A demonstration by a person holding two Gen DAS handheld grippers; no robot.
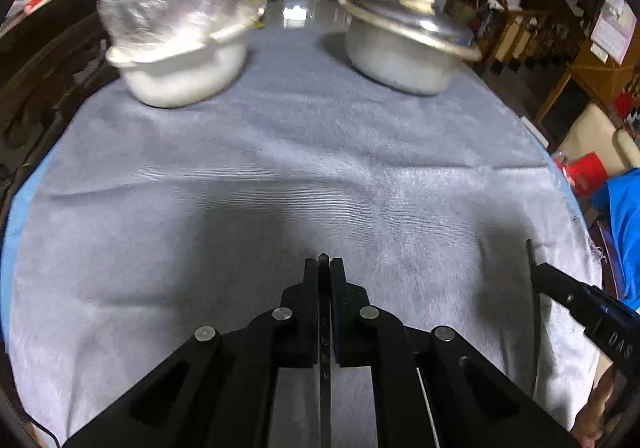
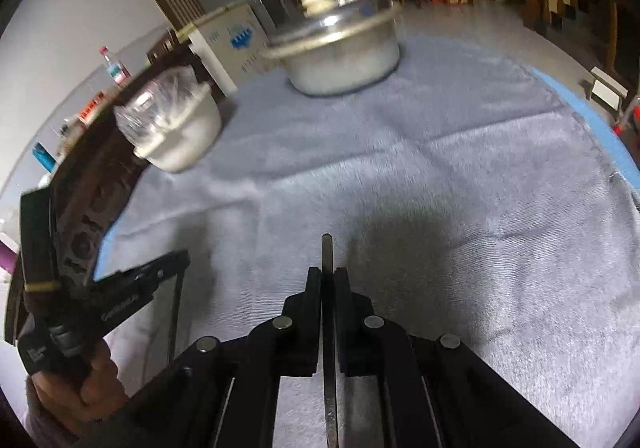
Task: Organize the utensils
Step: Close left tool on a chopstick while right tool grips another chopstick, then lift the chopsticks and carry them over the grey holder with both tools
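Note:
My left gripper is shut on a thin dark utensil handle that runs back between the fingers, with only its tip showing past them. My right gripper is shut on a flat metal utensil handle that sticks out a little past the fingertips. Both hang low over the grey cloth. The right gripper also shows at the right edge of the left wrist view, with a thin utensil hanging down from it. The left gripper shows at the lower left of the right wrist view.
A white pot topped with a clear plastic bag stands at the far left, also in the right wrist view. A lidded metal pot stands at the far right, also in the right wrist view. A dark wooden chair back lines the left side.

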